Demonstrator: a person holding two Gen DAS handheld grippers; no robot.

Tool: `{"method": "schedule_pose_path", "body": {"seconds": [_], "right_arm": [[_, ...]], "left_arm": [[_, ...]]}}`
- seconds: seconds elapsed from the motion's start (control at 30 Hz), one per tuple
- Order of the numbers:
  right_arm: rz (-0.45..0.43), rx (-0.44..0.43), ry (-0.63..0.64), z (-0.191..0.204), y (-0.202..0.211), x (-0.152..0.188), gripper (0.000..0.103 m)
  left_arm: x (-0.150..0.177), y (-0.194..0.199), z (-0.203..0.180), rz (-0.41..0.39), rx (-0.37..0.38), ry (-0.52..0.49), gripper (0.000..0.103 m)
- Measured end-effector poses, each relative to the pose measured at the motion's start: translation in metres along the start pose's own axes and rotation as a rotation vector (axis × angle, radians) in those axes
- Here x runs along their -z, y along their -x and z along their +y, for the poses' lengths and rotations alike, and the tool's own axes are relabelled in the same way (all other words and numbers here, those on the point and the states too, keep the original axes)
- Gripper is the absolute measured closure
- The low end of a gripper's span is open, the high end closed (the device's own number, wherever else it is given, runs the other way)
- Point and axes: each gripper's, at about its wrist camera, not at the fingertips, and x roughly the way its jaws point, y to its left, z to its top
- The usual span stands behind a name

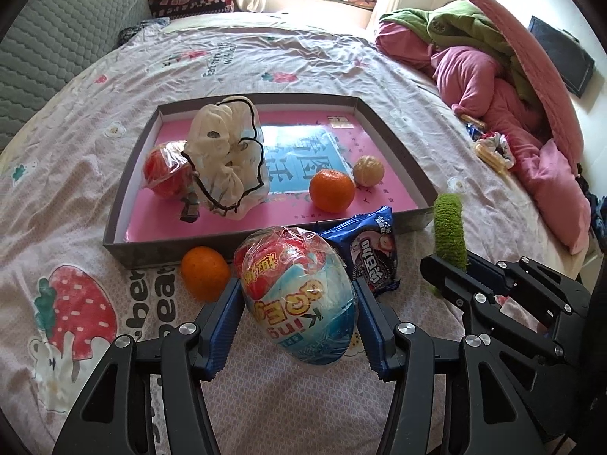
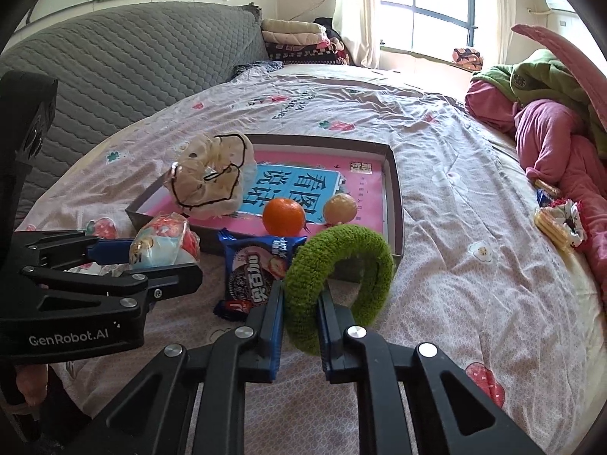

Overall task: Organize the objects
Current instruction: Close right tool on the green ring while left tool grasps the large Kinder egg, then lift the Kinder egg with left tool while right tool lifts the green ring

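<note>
Right wrist: left gripper [image 2: 151, 254], body marked "GenRobot.AI", clamps wrapped egg [image 1: 299, 295]; right gripper [image 2: 301, 303] jaws pinch green ring [image 2: 337, 284].

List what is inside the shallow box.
In the box: a plastic-wrapped red ball, a crumpled white bag, an orange and a peeled fruit. The bag hides the pink floor beneath it.

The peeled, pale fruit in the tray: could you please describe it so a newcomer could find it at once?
On the bed lies a shallow grey cardboard tray with a pink printed floor. Near its right wall, past the bright orange mandarin, sits the peeled, pale round fruit. It alone is beige and skinless; the other fruits are vivid orange.
</note>
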Motion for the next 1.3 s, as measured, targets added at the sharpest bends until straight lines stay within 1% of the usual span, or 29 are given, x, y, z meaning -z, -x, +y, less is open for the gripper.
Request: {"method": "schedule_pose_path", "body": {"seconds": [0.37,0.83,1.3], "right_arm": [[-0.034,0.008,0.028,0.012,0.021,-0.006,0.087],[-0.091,0.026,0.072,0.024,0.049,-0.020,0.087],[-0.129,0.039,0.095,0.029,0.061,-0.033,0.087]], "left_arm": [[0.002,0.028,-0.002,-0.049,-0.008,-0.005,0.044],[-0.005,0.059,-0.009,-0.111,-0.013,-0.019,0.044],[-0.014,0.071,-0.013,-0.142,-0.014,-0.029,0.044]]}}
